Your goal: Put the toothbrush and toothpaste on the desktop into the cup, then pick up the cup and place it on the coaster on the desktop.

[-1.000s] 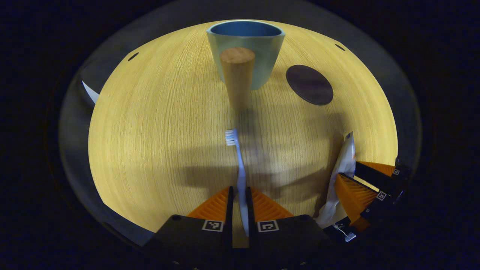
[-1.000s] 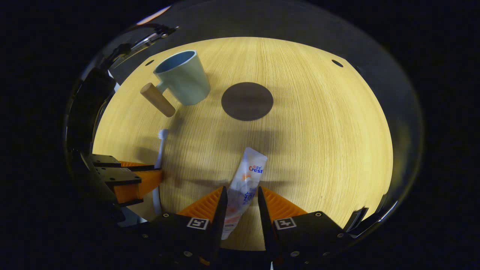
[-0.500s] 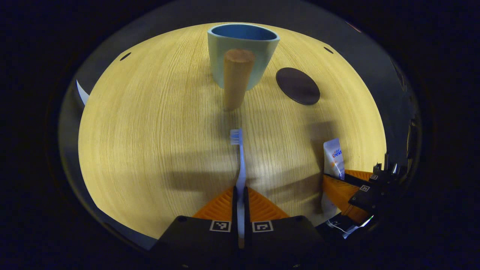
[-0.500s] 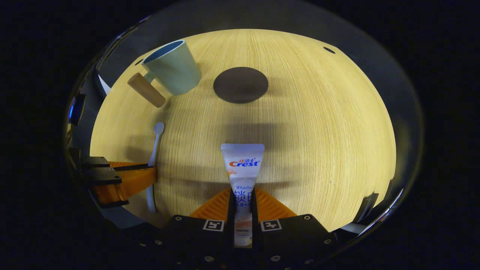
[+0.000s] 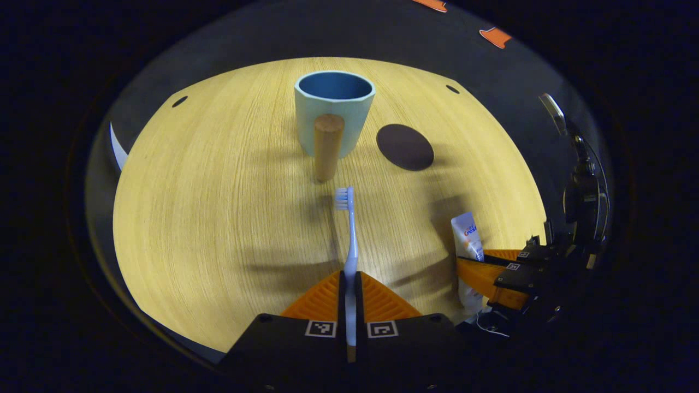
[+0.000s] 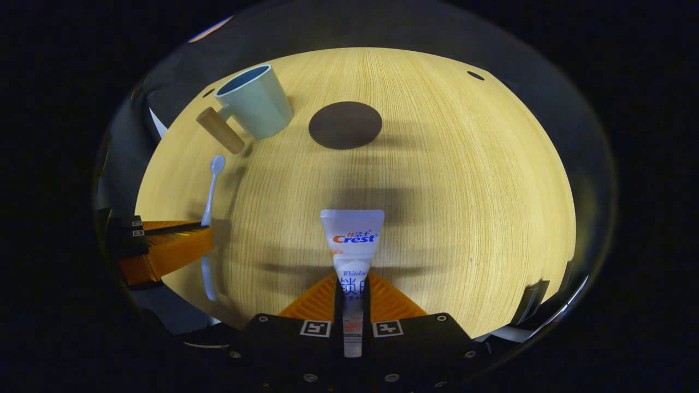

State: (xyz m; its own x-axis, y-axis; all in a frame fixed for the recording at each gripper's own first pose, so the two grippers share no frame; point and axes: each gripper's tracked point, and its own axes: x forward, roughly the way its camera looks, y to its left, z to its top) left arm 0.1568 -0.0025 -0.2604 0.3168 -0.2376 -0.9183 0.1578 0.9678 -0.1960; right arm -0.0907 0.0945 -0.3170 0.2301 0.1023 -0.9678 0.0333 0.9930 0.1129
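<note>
In the left gripper view my left gripper is shut on a pale blue toothbrush, bristles pointing away, held above the wooden desktop. Straight ahead stands a light blue cup with a wooden handle facing me. A dark round coaster lies to its right. In the right gripper view my right gripper is shut on a white toothpaste tube, lifted off the desktop. The cup is at the far left, the coaster beside it. The left gripper with the toothbrush shows at the left.
The right gripper holding the toothpaste shows at the lower right of the left gripper view. Small dark holes mark the desktop's far corners. A metal stand rises off the table's right edge.
Both grippers closed on their objects and rose, lifting the toothbrush and toothpaste from the desktop. The cup and coaster now look farther away; they have not moved.
</note>
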